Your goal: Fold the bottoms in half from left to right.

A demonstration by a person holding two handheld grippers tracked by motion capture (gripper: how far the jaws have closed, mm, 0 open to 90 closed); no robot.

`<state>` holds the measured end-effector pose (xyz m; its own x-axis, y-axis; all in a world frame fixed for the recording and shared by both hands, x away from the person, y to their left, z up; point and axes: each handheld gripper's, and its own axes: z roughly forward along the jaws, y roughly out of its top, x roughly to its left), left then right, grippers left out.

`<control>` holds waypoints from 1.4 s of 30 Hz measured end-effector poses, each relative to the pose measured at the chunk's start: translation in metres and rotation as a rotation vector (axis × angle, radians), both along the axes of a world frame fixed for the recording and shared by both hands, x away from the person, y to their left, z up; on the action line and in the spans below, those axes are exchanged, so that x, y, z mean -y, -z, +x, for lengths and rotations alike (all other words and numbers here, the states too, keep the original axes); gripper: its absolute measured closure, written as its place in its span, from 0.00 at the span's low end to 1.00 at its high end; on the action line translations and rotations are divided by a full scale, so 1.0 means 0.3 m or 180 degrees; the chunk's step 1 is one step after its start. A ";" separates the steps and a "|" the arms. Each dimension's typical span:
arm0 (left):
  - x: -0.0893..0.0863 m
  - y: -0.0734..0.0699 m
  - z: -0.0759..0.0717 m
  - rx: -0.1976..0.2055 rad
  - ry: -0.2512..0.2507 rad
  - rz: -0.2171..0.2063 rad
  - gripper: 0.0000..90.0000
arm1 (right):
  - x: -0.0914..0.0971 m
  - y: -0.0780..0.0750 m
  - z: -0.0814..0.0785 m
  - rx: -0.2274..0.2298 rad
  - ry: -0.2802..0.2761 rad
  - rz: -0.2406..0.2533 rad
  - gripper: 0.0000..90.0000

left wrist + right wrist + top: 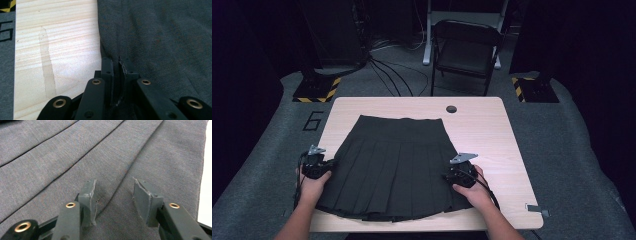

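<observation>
Dark pleated skirt (392, 165) lying flat on the wooden surface (492, 130). Left gripper (116, 65) fingers pinch the skirt's left edge; right gripper (113, 195) fingers rest spread on its right pleats.

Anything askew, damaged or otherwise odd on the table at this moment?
Mostly tidy: the dark pleated skirt lies flat, though its hem hangs slightly over the table's near edge. A long pale streak marks the wood beside the skirt, and the left gripper's pads look frayed.
</observation>
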<state>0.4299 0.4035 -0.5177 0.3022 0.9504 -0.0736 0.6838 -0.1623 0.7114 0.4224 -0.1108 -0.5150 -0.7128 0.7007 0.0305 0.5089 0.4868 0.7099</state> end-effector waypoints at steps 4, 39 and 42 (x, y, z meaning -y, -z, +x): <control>-0.004 0.000 0.000 -0.0021 -0.0003 -0.0043 0.91 | 0.000 0.001 0.000 -0.0009 -0.0002 0.0020 0.59; 0.014 -0.029 -0.004 0.0020 -0.0040 -0.0223 0.94 | 0.002 0.002 0.002 -0.0012 0.0029 0.0030 0.57; 0.025 -0.047 -0.009 0.0052 0.0011 -0.0202 0.94 | 0.002 0.002 0.002 -0.0010 0.0028 0.0030 0.57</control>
<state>0.4273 0.3959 -0.5036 0.3072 0.9429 -0.1289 0.6716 -0.1189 0.7313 0.4231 -0.1112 -0.5158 -0.7065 0.7067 0.0394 0.5155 0.4756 0.7128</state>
